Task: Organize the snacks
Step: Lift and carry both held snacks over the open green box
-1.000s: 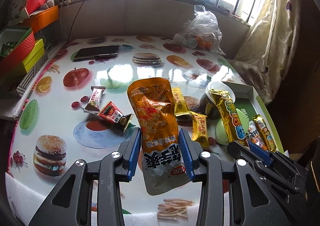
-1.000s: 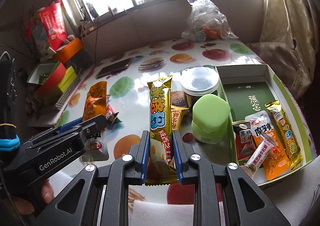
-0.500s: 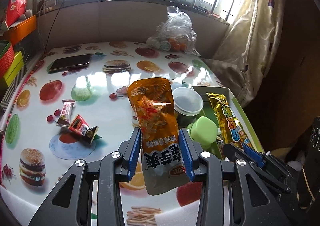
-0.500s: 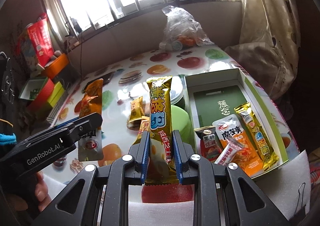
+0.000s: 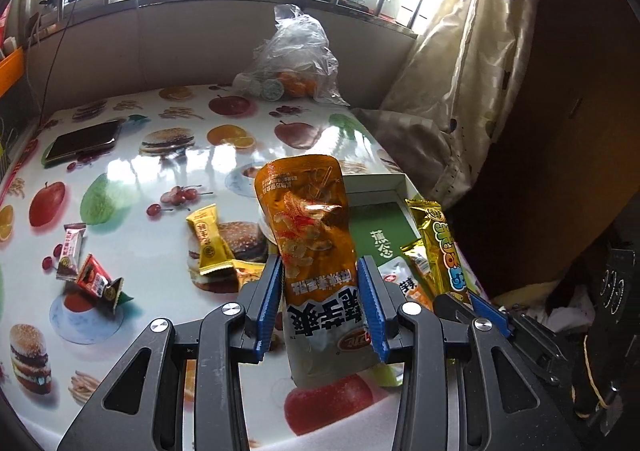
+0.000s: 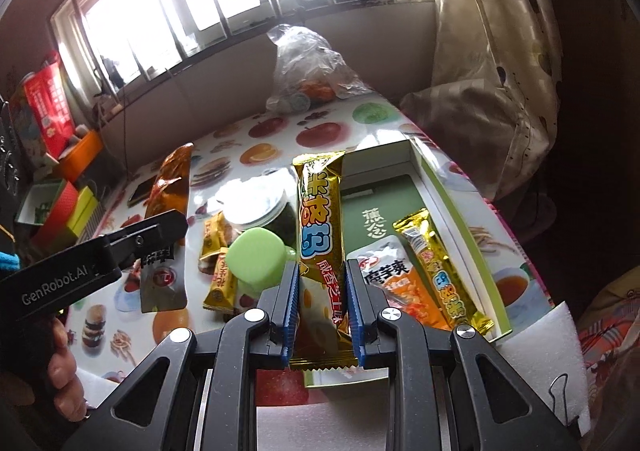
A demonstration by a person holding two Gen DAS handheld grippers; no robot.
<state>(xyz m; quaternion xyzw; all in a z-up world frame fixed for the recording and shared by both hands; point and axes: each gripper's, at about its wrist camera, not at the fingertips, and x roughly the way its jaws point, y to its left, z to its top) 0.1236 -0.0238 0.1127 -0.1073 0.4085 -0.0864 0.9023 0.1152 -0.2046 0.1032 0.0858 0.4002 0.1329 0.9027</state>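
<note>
My left gripper [image 5: 320,293] is shut on an orange and grey snack pouch [image 5: 310,235] and holds it upright above the table, near the left side of the green-lined box [image 5: 376,183]. My right gripper [image 6: 322,293] is shut on a long gold snack bar [image 6: 322,219] and holds it above the box's left edge [image 6: 376,151]. The box holds a white and orange pouch [image 6: 396,279] and a gold bar [image 6: 436,271]. The left gripper with its pouch [image 6: 168,187] shows at the left of the right wrist view.
Small yellow packets [image 5: 208,239] and red and brown packets [image 5: 94,279] lie on the fruit-print table [image 5: 120,179]. A green-lidded jar [image 6: 260,255] and a clear-lidded jar [image 6: 256,199] stand left of the box. A phone [image 5: 82,145] and a plastic bag [image 5: 292,59] sit farther back.
Both grippers have moved right toward the box with their snacks still held. The box now lies right under the gold bar.
</note>
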